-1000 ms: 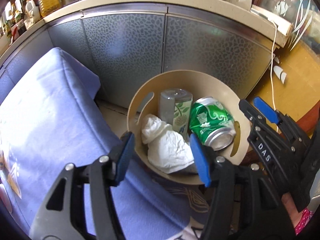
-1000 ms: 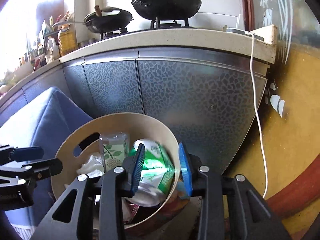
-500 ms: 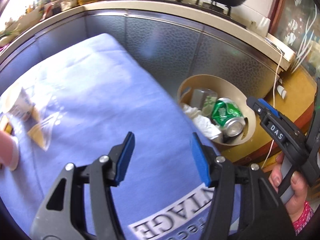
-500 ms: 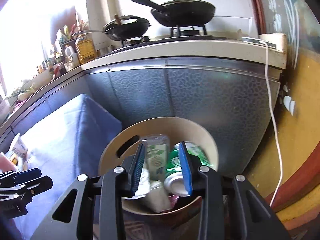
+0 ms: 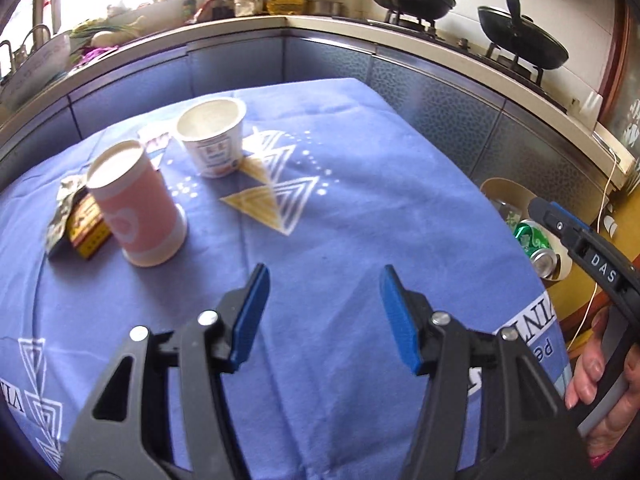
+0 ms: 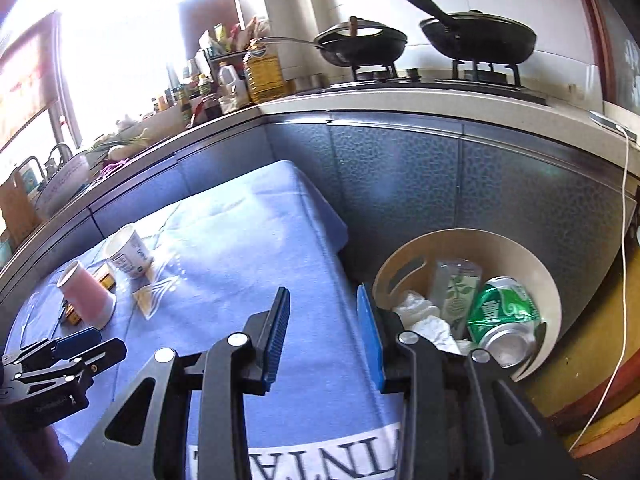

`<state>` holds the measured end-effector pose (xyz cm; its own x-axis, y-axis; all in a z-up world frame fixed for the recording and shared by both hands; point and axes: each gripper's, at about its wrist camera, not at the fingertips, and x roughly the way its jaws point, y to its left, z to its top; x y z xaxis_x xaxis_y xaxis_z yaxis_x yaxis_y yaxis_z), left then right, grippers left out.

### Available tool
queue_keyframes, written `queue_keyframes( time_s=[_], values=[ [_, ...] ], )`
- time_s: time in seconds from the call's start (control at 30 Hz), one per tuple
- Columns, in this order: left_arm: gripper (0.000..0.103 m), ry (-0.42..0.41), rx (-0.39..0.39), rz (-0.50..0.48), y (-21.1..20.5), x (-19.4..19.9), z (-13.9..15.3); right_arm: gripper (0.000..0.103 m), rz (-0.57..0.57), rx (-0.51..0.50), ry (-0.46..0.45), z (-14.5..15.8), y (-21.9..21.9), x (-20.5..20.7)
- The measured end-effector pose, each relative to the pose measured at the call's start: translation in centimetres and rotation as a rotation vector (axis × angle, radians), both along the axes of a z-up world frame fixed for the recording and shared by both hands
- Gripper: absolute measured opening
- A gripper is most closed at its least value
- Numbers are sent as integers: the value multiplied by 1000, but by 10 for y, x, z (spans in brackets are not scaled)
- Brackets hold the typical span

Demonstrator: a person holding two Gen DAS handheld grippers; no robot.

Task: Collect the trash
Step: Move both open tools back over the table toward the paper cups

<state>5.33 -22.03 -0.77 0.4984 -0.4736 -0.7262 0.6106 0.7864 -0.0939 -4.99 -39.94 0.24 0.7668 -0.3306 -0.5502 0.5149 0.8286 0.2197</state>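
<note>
A pink paper cup (image 5: 136,208) (image 6: 86,296) and a white yogurt tub (image 5: 212,138) (image 6: 128,252) stand on the blue tablecloth (image 5: 360,184). A yellow-red wrapper (image 5: 82,224) lies left of the pink cup. My left gripper (image 5: 324,284) hovers open and empty over the cloth, nearer than the cups. My right gripper (image 6: 322,308) is open and empty above the table's right edge. The beige bin (image 6: 524,256) (image 5: 500,190) stands on the floor to the right. It holds a green can (image 6: 500,312) (image 5: 532,236), a crumpled tissue (image 6: 424,316) and a clear cup (image 6: 456,288).
Grey cabinet fronts (image 6: 400,172) and a counter with two black pans (image 6: 480,36), oil bottles (image 6: 262,68) and jars run behind the table. A white cable (image 6: 622,240) hangs at the right. A hand (image 5: 600,376) grips the right tool's handle.
Both grippers swung away from the bin to the left. The left one now faces the table with the cups; the right one rose and the bin slid to its right.
</note>
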Motion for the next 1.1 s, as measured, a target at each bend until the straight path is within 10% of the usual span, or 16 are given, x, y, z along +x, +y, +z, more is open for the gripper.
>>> queue_keyframes(
  time_s=[0.8, 1.1],
  values=[
    [55, 95, -49, 366, 175, 44, -40, 36, 349, 47, 104, -10, 138, 75],
    [60, 33, -41, 362, 186, 36, -46, 36, 388, 39, 125, -11, 159, 77]
  ],
)
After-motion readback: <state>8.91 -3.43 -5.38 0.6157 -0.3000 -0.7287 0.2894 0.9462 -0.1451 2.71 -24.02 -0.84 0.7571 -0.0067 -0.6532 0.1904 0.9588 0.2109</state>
